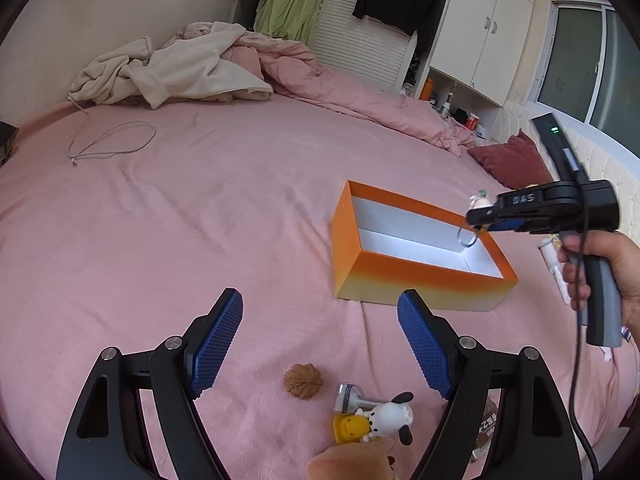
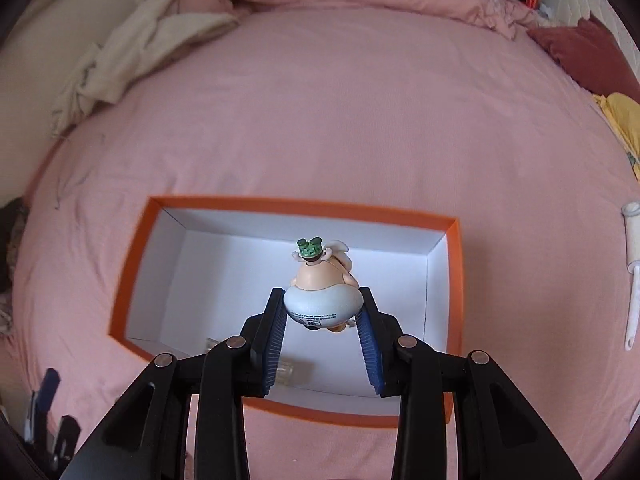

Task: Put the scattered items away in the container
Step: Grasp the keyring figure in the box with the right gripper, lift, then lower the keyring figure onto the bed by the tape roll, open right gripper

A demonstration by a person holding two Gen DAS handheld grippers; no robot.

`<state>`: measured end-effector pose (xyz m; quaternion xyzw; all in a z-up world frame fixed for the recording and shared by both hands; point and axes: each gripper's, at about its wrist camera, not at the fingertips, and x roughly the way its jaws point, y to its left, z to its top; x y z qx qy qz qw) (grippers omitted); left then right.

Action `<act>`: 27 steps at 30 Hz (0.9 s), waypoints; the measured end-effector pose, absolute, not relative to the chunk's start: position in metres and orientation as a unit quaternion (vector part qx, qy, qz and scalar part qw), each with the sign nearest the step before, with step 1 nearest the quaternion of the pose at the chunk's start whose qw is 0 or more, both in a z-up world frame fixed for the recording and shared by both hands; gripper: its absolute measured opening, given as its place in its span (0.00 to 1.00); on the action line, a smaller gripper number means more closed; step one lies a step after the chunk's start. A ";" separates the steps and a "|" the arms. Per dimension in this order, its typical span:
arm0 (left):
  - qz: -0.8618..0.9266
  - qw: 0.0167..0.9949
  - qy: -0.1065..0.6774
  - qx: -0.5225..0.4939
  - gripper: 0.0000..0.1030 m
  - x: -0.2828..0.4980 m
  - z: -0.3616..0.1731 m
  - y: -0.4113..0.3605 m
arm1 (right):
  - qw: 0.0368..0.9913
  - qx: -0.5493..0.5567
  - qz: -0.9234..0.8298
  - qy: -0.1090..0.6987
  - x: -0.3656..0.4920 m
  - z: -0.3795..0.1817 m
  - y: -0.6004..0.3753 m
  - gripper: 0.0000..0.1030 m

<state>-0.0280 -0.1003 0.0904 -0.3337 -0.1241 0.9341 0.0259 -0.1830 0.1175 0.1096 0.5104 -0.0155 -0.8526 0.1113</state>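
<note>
- Right now the step in hand looks like the drop: the right hand-held gripper (image 2: pixel 323 312) is clamped on a small figurine (image 2: pixel 323 292) with a green cap, hanging directly above the white floor of the orange box (image 2: pixel 304 205).
- Next, I'd judge, the jaws only need to part, perhaps after sinking a little so the toy doesn't bounce out.
- The left hand-held gripper (image 1: pixel 320 344) stands wide with nothing between its pads; just beneath it lie a walnut (image 1: pixel 303 386), a dog toy (image 1: pixel 390 416) and a yellow toy (image 1: pixel 350 428).
- Everything sits on a pink bed (image 1: pixel 200 220); beyond the grippers lie rumpled bedding, a white wardrobe and a window.
</note>
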 end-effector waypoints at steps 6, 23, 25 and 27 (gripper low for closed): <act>0.933 0.009 -0.133 -0.333 0.78 -0.028 0.088 -0.110 | 0.183 0.400 -0.898 -0.030 -0.114 0.177 0.127 0.33; 0.933 0.011 -0.085 -0.350 0.78 -0.030 0.074 -0.095 | 0.145 0.486 -0.860 -0.059 0.031 0.027 0.166 0.33; 0.929 0.021 -0.097 -0.358 0.78 -0.032 0.072 -0.097 | 0.146 0.473 -0.867 -0.064 0.037 0.028 0.168 0.39; 0.920 0.038 -0.115 -0.371 0.78 -0.036 0.071 -0.101 | 0.151 0.450 -0.877 -0.076 0.042 0.035 0.173 0.48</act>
